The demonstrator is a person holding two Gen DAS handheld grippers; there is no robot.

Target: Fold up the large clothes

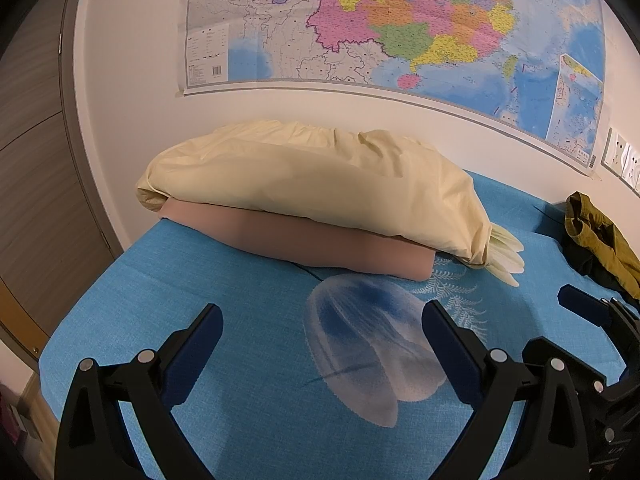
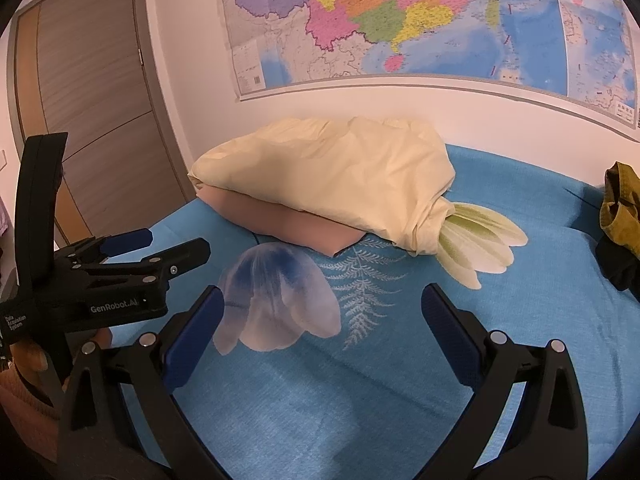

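Observation:
A crumpled olive-yellow and dark garment (image 1: 600, 240) lies at the far right of the blue bed; it also shows at the right edge of the right wrist view (image 2: 620, 216). My left gripper (image 1: 322, 320) is open and empty, hovering over the blue sheet (image 1: 240, 280). My right gripper (image 2: 322, 304) is open and empty over the sheet (image 2: 520, 320), with the garment well off to its right. The left gripper also shows in the right wrist view (image 2: 160, 246) at the left, and the right gripper shows at the right edge of the left wrist view (image 1: 600, 312).
A cream pillow (image 1: 312, 184) sits on a pink pillow (image 1: 320, 244) against the white wall, also in the right wrist view (image 2: 332, 176). A large map (image 1: 400, 28) hangs above. A wooden door (image 2: 80, 100) stands at the left. Wall sockets (image 1: 624, 160) are at the right.

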